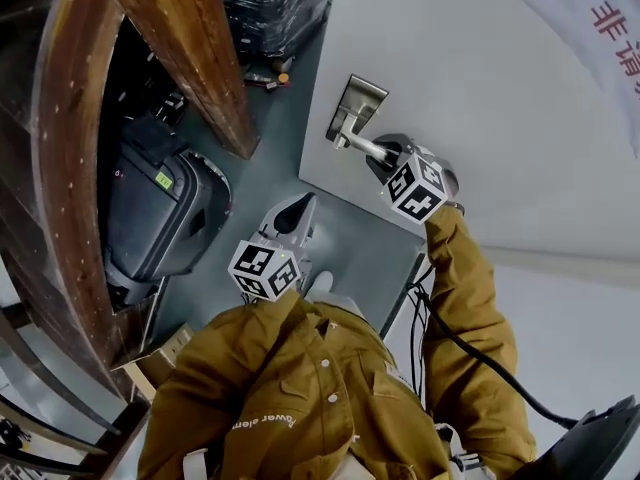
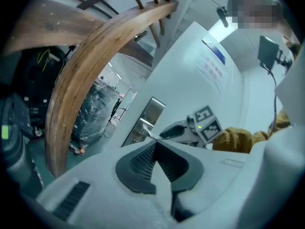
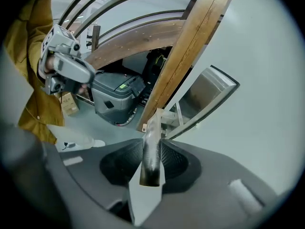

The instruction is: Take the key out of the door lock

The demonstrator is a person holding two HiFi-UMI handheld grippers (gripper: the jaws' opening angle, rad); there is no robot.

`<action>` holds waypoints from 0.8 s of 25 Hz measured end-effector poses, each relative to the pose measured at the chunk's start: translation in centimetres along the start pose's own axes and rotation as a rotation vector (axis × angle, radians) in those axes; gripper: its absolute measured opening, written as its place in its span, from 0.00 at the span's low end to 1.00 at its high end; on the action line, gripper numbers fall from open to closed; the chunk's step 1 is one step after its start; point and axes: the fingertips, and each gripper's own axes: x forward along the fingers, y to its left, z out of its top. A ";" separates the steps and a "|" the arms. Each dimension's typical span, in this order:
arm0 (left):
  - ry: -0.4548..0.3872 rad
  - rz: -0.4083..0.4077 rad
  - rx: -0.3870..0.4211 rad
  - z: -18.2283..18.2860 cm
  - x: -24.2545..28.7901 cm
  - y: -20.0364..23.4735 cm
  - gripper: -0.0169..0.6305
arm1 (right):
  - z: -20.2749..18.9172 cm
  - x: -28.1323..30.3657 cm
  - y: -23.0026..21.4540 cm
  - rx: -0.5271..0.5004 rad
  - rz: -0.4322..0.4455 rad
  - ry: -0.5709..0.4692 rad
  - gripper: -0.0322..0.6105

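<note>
Head view: the brushed steel lock plate (image 1: 358, 103) sits near the free edge of the pale grey door (image 1: 480, 98). A round-barred metal lever handle (image 1: 362, 146) runs out from the plate, and the right gripper (image 1: 385, 158) has it by the far end, probably to steady the door while the lock is worked. The left gripper (image 1: 300, 208) hangs below the plate, well apart from it and close to the person's chest, apparently idle. Beyond the door's edge on the plate's side, a curved wooden beam (image 1: 190, 58) and a dark grey hard case (image 1: 160, 208) stand off across bare floor.

Left gripper view: the jaws are pressed together with nothing between them, pointing up toward the plate (image 2: 151, 112). The way there looks open.

Right gripper view: the ribbed pads pinch the handle bar (image 3: 151, 161), which lies lengthwise between them. A slim metal piece (image 3: 178, 114) stands on the plate just beside the handle's root. I cannot tell whether it is the key. By the task the key should sit in that plate, and the gap beside the bar looks narrow.
</note>
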 end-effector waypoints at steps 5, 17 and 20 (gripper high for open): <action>-0.070 -0.003 -0.551 -1.1 8.0 6.5 0.32 | 0.0 0.0 -0.1 0.021 -0.012 0.015 0.23; -0.177 -0.045 -0.860 -4.0 14.9 8.7 0.09 | -0.1 0.1 -0.2 0.049 -0.026 0.034 0.23; -0.190 -0.062 -0.875 -3.9 15.0 8.7 0.06 | -0.2 0.1 -0.3 0.046 -0.027 0.044 0.23</action>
